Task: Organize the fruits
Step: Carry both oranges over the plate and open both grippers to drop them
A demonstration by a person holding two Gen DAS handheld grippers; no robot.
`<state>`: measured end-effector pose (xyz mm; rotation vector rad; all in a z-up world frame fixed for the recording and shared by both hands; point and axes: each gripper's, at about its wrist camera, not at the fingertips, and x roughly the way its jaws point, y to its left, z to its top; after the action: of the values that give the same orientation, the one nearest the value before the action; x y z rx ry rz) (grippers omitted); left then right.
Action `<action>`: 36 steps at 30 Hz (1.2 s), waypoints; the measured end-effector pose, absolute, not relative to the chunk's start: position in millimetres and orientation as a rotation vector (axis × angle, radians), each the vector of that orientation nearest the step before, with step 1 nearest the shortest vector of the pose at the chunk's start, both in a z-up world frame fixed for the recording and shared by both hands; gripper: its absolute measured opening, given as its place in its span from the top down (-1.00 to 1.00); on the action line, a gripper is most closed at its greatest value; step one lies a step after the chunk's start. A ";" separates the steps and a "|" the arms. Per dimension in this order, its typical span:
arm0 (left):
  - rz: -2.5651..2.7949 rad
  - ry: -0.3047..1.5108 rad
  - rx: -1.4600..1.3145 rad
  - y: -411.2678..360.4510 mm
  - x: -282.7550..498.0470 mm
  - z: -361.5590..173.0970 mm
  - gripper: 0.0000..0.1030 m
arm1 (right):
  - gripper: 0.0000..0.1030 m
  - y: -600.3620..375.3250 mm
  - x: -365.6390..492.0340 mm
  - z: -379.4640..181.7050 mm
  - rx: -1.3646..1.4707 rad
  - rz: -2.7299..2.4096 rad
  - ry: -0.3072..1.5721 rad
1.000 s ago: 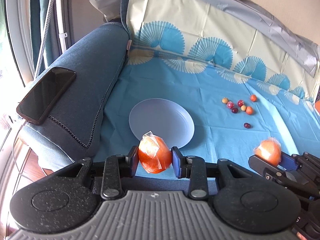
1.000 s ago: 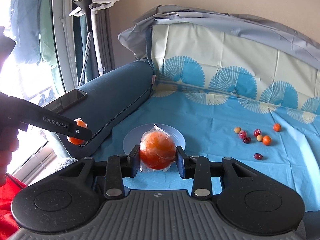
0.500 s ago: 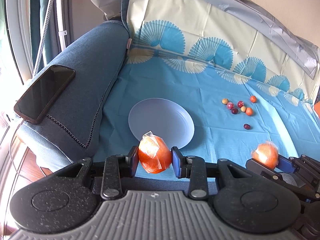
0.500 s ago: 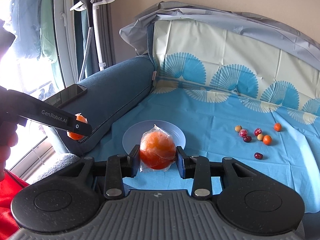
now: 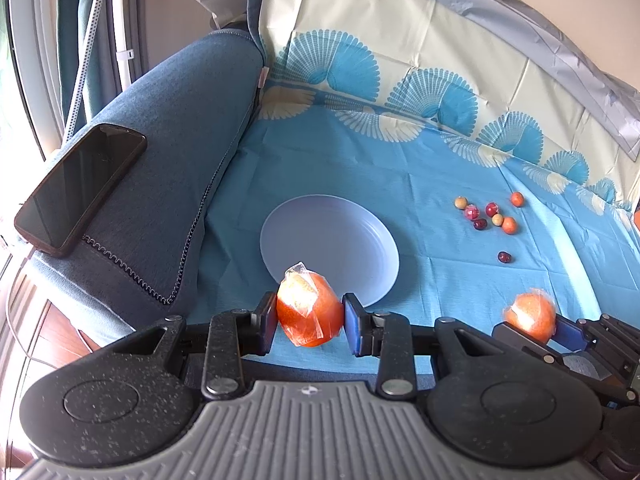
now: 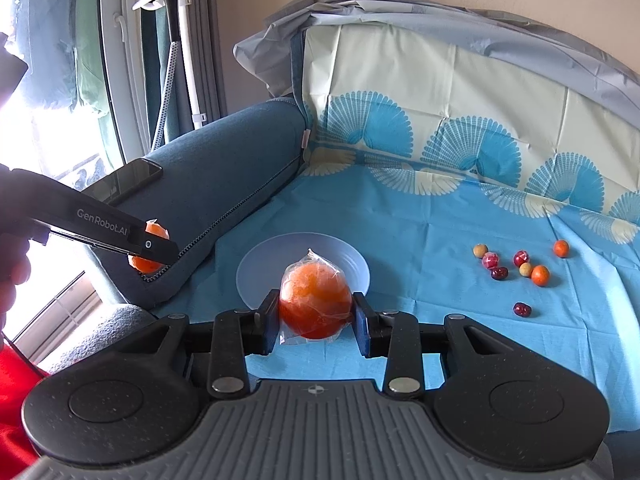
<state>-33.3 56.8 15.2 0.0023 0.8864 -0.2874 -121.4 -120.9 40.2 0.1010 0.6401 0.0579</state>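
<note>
While each clamps a plastic-wrapped orange, the left gripper (image 5: 310, 322) and right gripper (image 6: 316, 318) sit at lower centre, just below the pale plate (image 5: 352, 224); small loose fruits (image 6: 516, 266) lie centre-right.

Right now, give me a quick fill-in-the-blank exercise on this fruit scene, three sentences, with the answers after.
1. Each pair of tongs, left tongs and right tongs, is shut on a plastic-wrapped ____.
2. The plate holds ____ fruit.
3. The phone lies on the sofa's ____.

Missing words: orange; no; armrest
</note>
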 end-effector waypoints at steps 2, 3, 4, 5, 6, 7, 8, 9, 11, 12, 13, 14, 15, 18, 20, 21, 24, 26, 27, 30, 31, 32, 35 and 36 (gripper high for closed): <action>-0.286 0.893 0.004 55.7 -25.5 12.7 0.26 | 0.25 -120.6 -113.5 37.3 0.099 0.063 0.647; -0.286 0.895 0.004 55.9 -21.4 11.3 0.26 | 0.25 -120.0 -108.2 35.5 0.097 0.066 0.651; -0.287 0.897 0.005 55.1 -16.6 9.7 0.26 | 0.25 -119.0 -102.9 33.2 0.093 0.069 0.656; -0.286 0.899 0.005 54.4 -12.0 7.7 0.26 | 0.25 -118.0 -97.3 30.3 0.090 0.072 0.662; -0.284 0.903 0.008 53.1 -6.3 5.1 0.26 | 0.25 -117.5 -91.3 27.2 0.087 0.075 0.668; -0.285 0.910 0.012 51.2 -0.1 1.6 0.26 | 0.25 -116.5 -84.7 23.4 0.083 0.079 0.676; -0.288 0.917 0.016 48.9 6.7 -2.7 0.26 | 0.25 -116.9 -77.7 19.7 0.080 0.079 0.685; -0.289 0.922 0.022 46.5 13.8 -7.7 0.26 | 0.25 -116.2 -70.4 15.0 0.081 0.080 0.695; -0.285 0.936 0.043 39.4 29.1 -21.8 0.26 | 0.25 -114.5 -53.6 3.4 0.081 0.078 0.718; -0.279 0.955 0.051 36.0 37.0 -30.3 0.26 | 0.25 -113.9 -45.1 -2.9 0.081 0.076 0.730; -0.279 0.976 0.053 33.0 45.4 -38.7 0.26 | 0.25 -113.1 -36.5 -9.9 0.081 0.076 0.745; -0.280 0.999 0.052 30.2 53.8 -47.0 0.26 | 0.25 -112.6 -28.3 -16.6 0.081 0.074 0.761; -0.281 1.019 0.051 28.3 61.5 -54.5 0.26 | 0.25 -111.9 -20.5 -23.7 0.081 0.076 0.775; -0.281 1.054 0.059 21.5 84.5 -72.7 0.26 | 0.25 -109.6 1.5 -43.8 0.067 0.081 0.813; -0.283 1.069 0.068 17.0 98.0 -83.4 0.26 | 0.25 -108.7 16.4 -57.1 0.060 0.082 0.841; -0.281 1.075 0.073 14.6 104.2 -88.5 0.26 | 0.25 -108.8 23.4 -63.6 0.058 0.087 0.854; -0.277 1.102 0.091 9.7 122.3 -104.5 0.26 | 0.25 -110.4 41.7 -82.4 0.058 0.092 0.888; -0.273 1.123 0.098 6.4 131.5 -113.3 0.26 | 0.25 -112.2 51.0 -91.8 0.055 0.093 0.898; -0.274 1.126 0.102 4.2 135.8 -116.2 0.26 | 0.25 -112.3 53.9 -96.0 0.052 0.095 0.902; -0.284 1.129 0.118 0.4 144.3 -121.9 0.20 | 0.23 -114.2 61.4 -105.4 0.054 0.090 0.913; -0.293 1.121 0.118 -0.4 145.9 -121.8 -0.07 | 0.21 -115.2 63.5 -106.5 0.060 0.092 0.913; -0.295 1.103 0.120 -1.1 146.7 -118.8 -0.48 | 0.13 -116.8 65.6 -106.1 0.070 0.095 0.908; -0.289 0.972 0.131 0.1 136.9 -98.1 -0.99 | -0.70 -120.4 65.8 -94.6 0.061 0.057 0.859; -0.292 0.945 0.138 0.8 132.9 -91.4 -0.99 | -0.73 -121.1 62.8 -88.9 0.050 0.049 0.836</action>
<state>132.9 0.8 -91.4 0.1379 0.9454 -0.2924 62.8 -121.1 -88.9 0.0502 0.8363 0.0495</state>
